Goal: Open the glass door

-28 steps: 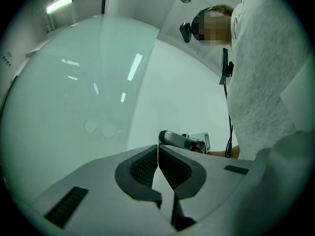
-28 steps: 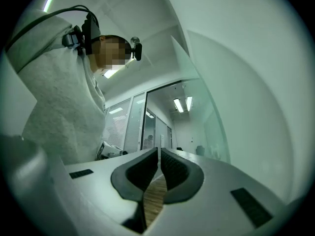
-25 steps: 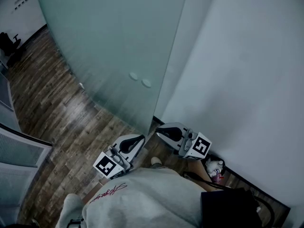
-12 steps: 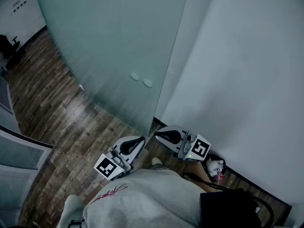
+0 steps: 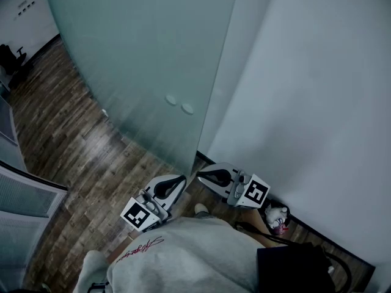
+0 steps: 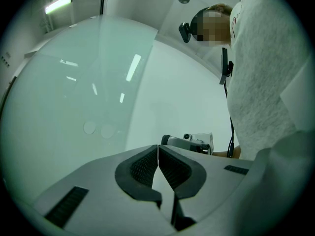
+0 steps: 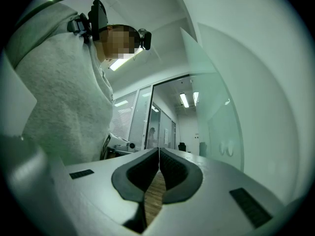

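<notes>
A: Where do we have the door [image 5: 140, 54] now?

B: It stands before us as a frosted pane, slanting away from the wall [image 5: 305, 102]. Its free edge [image 5: 206, 102] is nearest the wall, and its two round knobs [image 5: 187, 108] sit just inside that edge. In the right gripper view we see a way through to a corridor [image 7: 189, 132] beside the pane.

A: So is it open?

B: We judge it at least partly swung. That fits a door midway through its swing, or one already as wide as we want, and we can't tell which.

A: And our fingers?

B: The left fingers [image 6: 140, 168] and the right fingers [image 7: 179, 173] are each pressed together with nothing in them. The left gripper [image 5: 182, 177] and right gripper [image 5: 199, 175] hang low by our body, aimed toward the edge. Neither is on the glass as far as we can see.

A: How do we handle it well?

B: With fingers closed we have a blunt pusher, not a grip. Any contact should land out by the knobs, where the pane turns most easily. We should meet the glass square so we don't skid, and go slowly, since the wall is close to that edge
</notes>
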Action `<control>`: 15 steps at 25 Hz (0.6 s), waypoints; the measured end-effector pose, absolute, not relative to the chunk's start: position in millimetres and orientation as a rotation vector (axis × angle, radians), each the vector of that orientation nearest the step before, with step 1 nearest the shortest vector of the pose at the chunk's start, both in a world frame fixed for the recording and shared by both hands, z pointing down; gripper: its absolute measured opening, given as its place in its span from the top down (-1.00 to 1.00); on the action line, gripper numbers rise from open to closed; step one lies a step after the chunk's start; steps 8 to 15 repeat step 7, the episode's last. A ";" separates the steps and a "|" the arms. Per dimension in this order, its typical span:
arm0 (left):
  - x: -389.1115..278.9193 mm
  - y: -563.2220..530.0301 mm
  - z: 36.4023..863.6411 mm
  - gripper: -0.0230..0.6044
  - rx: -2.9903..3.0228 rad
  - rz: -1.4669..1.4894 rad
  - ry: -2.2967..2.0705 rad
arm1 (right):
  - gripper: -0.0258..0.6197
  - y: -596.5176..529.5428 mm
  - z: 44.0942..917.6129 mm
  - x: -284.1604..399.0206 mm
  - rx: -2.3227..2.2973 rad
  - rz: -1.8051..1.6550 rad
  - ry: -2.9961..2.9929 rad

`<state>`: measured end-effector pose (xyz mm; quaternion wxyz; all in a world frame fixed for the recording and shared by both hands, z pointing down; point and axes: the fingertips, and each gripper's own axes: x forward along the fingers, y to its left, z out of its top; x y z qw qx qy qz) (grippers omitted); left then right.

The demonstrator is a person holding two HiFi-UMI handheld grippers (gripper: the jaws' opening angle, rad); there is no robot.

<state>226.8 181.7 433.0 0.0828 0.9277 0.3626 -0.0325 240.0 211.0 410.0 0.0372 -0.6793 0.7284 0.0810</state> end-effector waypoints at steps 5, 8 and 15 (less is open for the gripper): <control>227.8 184.5 432.3 0.87 2.774 -0.098 1.080 | 0.85 212.1 410.4 240.0 -2.082 0.233 2.240; 229.8 185.7 432.0 0.87 2.775 -0.100 1.077 | 0.85 213.5 412.4 240.7 -2.080 0.225 2.249; 229.8 185.7 432.0 0.87 2.775 -0.100 1.077 | 0.85 213.5 412.4 240.7 -2.080 0.225 2.249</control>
